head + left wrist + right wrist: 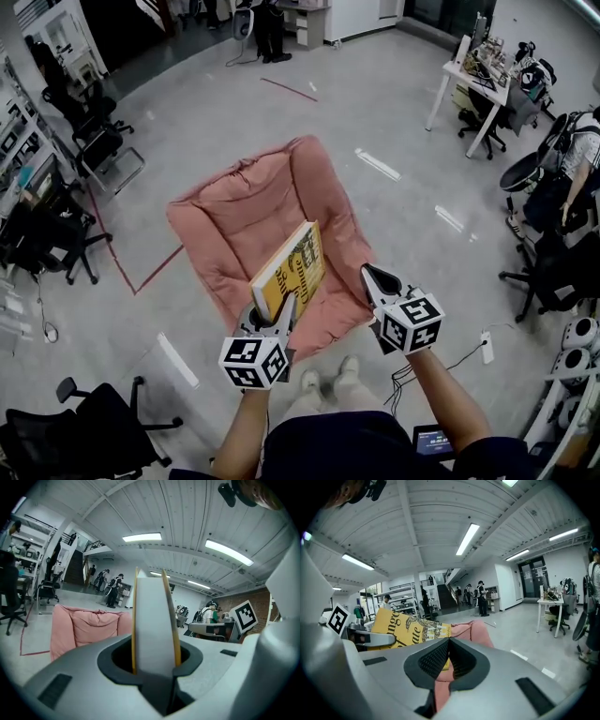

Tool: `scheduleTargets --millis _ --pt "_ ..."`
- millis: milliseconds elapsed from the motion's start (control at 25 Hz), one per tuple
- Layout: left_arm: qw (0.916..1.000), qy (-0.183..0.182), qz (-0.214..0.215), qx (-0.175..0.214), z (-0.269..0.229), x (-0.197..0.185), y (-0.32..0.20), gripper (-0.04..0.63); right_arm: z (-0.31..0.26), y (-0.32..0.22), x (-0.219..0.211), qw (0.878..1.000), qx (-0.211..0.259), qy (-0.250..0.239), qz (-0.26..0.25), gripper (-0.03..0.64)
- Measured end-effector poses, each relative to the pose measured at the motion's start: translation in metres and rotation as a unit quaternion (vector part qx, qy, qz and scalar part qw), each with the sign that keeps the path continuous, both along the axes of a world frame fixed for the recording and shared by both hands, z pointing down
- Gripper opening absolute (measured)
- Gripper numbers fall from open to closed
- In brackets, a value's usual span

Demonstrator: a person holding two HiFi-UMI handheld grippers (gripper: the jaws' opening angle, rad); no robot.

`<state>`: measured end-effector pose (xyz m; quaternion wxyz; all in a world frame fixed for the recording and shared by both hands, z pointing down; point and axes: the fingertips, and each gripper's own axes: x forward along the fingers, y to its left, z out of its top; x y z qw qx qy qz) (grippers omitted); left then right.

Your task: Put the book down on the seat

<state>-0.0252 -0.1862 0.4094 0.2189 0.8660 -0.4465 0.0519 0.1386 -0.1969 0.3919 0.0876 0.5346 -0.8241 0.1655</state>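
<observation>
grip: left gripper (284, 307) clamps book (292, 267) edge | right gripper (368, 273) closed, empty | plan: I'd lay book flat on seat (234, 211), release once resting

We see a glossy grey floor (234, 122) marked with red tape lines (159, 270). Black office chairs (98, 145) stand at the left and a white table (469, 80) at the far right. Long lamps (142, 537) shine on the white ribbed ceiling (187, 508). One wall (234, 599) is brick.

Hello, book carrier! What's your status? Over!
Left tool clamped on yellow book. Right tool shut, empty. Book held over pink seat, not down yet. Nothing lying on seat.
</observation>
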Motion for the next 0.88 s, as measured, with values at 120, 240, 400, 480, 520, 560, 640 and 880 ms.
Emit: scheduleTargets --millis 120,240,400,480,520,560,640,880 --pt "0.9997 -0.005 -0.02 -0.011 0.009 -0.005 -0.002 0.146 0.008 -0.005 -0.002 1.0 -0.009 -0.003 -0.014 0.02" --pt "0.999 -0.007 -0.039 -0.02 0.018 -0.011 -0.005 0.146 0.015 -0.011 -0.007 0.999 -0.018 -0.003 -0.031 0.02" --pt "0.9976 -0.008 -0.061 -0.032 0.03 -0.021 -0.009 0.146 0.027 -0.02 -0.014 0.998 -0.032 -0.002 -0.049 0.02" --pt "0.9966 -0.007 -0.071 -0.04 0.04 -0.03 -0.009 0.146 0.036 -0.024 -0.022 0.998 -0.04 -0.001 -0.055 0.02" --pt "0.996 -0.008 -0.076 -0.045 0.045 -0.035 -0.007 0.146 0.04 -0.025 -0.026 0.997 -0.044 -0.001 -0.059 0.02" --pt "0.9954 -0.009 -0.081 -0.05 0.051 -0.039 -0.006 0.146 0.044 -0.026 -0.029 0.997 -0.048 -0.001 -0.062 0.02" --pt "0.9944 -0.012 -0.087 -0.058 0.06 -0.042 -0.005 0.146 0.051 -0.029 -0.031 0.996 -0.054 -0.001 -0.067 0.019" --pt "0.9909 -0.023 -0.109 -0.075 0.088 -0.052 -0.009 0.146 0.075 -0.034 -0.039 0.994 -0.071 0.0 -0.084 0.02"
